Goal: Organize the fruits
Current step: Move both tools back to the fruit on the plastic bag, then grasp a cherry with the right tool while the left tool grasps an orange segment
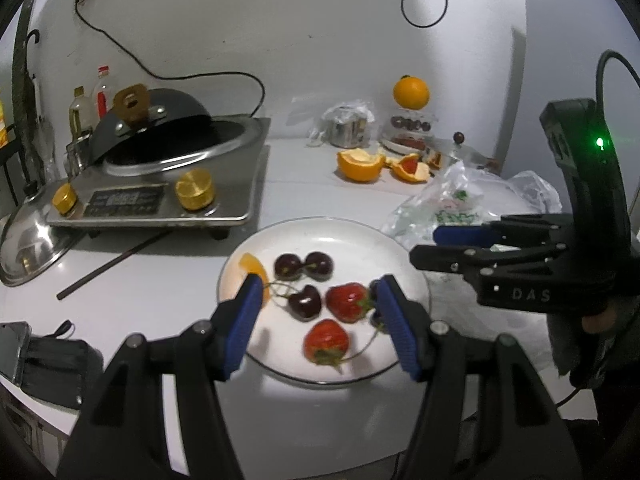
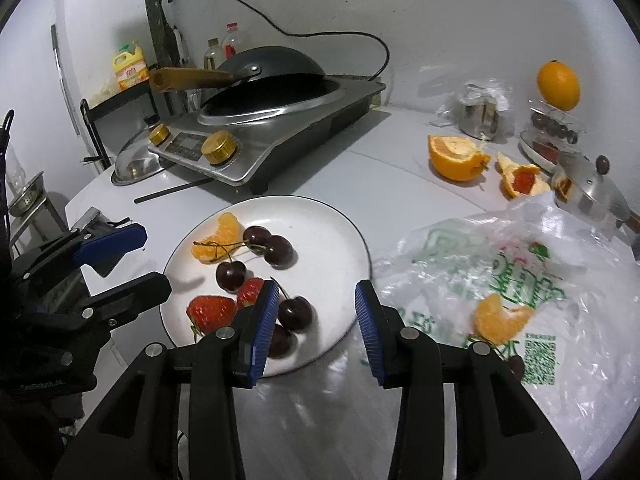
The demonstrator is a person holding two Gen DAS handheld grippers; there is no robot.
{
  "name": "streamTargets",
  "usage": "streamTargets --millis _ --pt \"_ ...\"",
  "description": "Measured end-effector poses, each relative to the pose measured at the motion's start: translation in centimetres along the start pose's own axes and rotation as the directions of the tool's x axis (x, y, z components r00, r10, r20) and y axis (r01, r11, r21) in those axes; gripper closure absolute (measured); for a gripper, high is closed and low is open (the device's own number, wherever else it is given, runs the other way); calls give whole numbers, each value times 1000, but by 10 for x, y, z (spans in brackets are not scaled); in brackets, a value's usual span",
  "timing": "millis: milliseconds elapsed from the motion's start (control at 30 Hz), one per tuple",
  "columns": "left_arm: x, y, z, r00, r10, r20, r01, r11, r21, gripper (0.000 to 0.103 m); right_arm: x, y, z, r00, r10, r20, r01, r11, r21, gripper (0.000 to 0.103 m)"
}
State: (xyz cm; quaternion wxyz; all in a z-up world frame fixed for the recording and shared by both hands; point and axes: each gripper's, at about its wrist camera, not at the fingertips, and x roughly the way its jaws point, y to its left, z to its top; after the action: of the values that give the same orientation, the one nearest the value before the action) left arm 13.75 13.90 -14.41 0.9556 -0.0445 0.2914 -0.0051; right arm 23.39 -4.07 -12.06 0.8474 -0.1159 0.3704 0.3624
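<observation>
A white plate (image 1: 340, 236) (image 2: 320, 224) holds several dark cherries (image 1: 305, 302) (image 2: 231, 275), two strawberries (image 1: 347, 301) (image 2: 211, 313) and an orange segment (image 1: 252, 265) (image 2: 218, 238). My left gripper (image 1: 318, 292) is open and empty, hovering over the plate's near side. My right gripper (image 2: 317, 296) is open and empty over the plate's right edge; it also shows in the left wrist view (image 1: 436, 246). Another orange segment (image 2: 500, 322) lies on a plastic bag (image 2: 520, 272) to the right of the plate.
An induction cooker (image 1: 160, 196) with a wok (image 2: 272, 68) stands at the back left, a steel lid (image 1: 32, 240) beside it. Orange peels (image 2: 456, 156), a whole orange (image 2: 558, 85) on a tiered stand, a steel pot and a kettle (image 2: 592, 192) sit at the back right. A chopstick (image 1: 112, 264) lies near the cooker.
</observation>
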Motion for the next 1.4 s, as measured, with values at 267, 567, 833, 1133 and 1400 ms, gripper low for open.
streamTargets --millis 267,567,833,1133,1400 --pt "1 -22 3 1000 -16 -4 16 1000 21 42 -17 -13 -12 1000 -18 15 18 1000 14 61" --pt "8 -46 7 999 -36 -14 37 998 50 42 -35 -31 -22 998 -37 43 36 999 31 61" --pt "16 -68 9 998 -57 -29 59 995 75 42 -49 -54 -33 997 -64 54 60 996 63 61" --pt "26 -89 9 996 -70 -48 75 992 102 42 -59 -76 -48 995 -83 53 77 992 101 61" --pt "34 -102 9 995 -77 -65 85 989 120 42 -61 -97 -56 994 -102 47 95 987 133 61"
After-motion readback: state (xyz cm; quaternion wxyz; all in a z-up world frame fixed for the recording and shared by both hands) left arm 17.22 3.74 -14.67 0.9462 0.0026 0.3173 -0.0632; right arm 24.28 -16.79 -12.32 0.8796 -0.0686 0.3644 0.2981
